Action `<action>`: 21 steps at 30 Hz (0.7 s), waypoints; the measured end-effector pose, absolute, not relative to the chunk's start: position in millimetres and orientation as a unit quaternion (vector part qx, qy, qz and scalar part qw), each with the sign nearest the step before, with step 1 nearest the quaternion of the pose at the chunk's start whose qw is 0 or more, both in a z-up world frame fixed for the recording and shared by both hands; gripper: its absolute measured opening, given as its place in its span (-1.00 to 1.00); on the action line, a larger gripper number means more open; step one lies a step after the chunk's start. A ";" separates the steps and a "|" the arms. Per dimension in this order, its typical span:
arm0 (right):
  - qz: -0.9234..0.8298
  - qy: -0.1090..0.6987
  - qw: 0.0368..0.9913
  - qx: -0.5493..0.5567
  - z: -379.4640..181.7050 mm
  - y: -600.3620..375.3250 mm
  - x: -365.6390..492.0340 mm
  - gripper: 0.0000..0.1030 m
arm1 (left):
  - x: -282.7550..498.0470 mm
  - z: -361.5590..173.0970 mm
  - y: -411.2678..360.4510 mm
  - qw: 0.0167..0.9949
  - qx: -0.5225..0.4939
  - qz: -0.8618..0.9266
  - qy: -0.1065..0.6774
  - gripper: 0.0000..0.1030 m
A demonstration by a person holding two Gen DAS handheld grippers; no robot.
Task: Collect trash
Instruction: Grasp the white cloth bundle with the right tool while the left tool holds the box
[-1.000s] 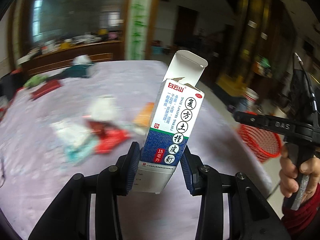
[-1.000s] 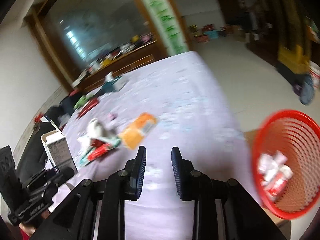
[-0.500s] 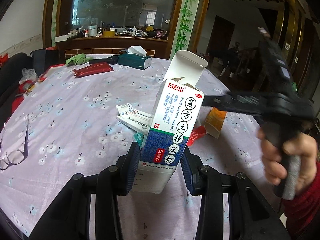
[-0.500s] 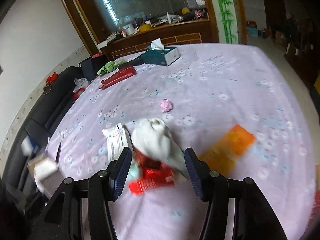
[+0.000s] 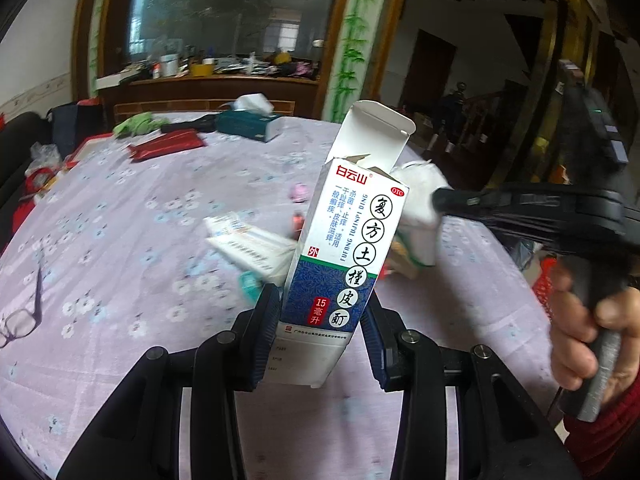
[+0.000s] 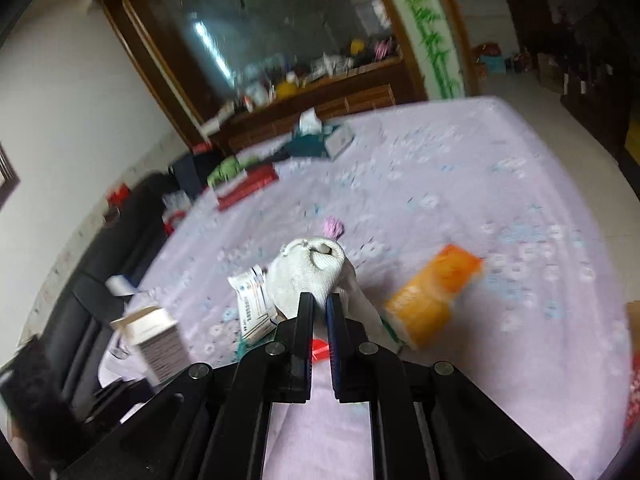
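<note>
My left gripper (image 5: 320, 332) is shut on an upright blue-and-white medicine box (image 5: 344, 256) whose top flap hangs open. In the right wrist view that same box (image 6: 154, 336) appears at the lower left. My right gripper (image 6: 319, 320) is shut on a white cloth glove (image 6: 308, 270), lifted over the pile of trash. From the left wrist view, the glove (image 5: 418, 210) hangs just behind the box, pinched by the right gripper (image 5: 440, 200), which a hand (image 5: 584, 340) holds. A white wrapper (image 6: 252, 300), an orange packet (image 6: 434, 294), a red scrap (image 6: 318, 348) and a pink scrap (image 6: 334, 226) lie on the lilac tablecloth (image 6: 460, 184).
At the table's far end sit a teal tissue box (image 5: 248, 124), a red pouch (image 5: 166, 144) and a green cloth (image 5: 138, 124). Glasses (image 5: 24, 312) lie near the left edge. A red basket (image 5: 542, 284) stands beyond the right edge. A wooden sideboard (image 5: 208, 88) backs the table.
My right gripper has shut on the white glove and lifted it off the pile. The left gripper keeps the medicine box upright and has barely shifted.
</note>
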State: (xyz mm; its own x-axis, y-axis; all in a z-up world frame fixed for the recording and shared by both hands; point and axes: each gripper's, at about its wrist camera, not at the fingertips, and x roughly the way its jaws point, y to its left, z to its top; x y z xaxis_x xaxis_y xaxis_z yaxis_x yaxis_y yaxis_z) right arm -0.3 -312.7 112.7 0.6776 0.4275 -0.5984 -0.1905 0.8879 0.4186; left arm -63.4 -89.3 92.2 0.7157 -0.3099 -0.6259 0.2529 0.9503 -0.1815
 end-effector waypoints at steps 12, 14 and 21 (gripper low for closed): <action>0.022 0.258 0.933 0.248 140.8 -478.6 -134.6 -0.88 | -81.0 107.0 -228.2 0.883 0.016 -0.300 0.361 -0.24; -0.008 0.257 0.931 0.260 137.9 -504.5 -146.6 -0.88 | -84.6 106.4 -255.7 0.871 0.023 -0.326 0.366 -0.24; 0.028 0.332 0.913 0.233 97.5 -509.7 -144.9 -0.68 | -86.5 106.7 -300.8 0.861 0.027 -0.349 0.369 -0.24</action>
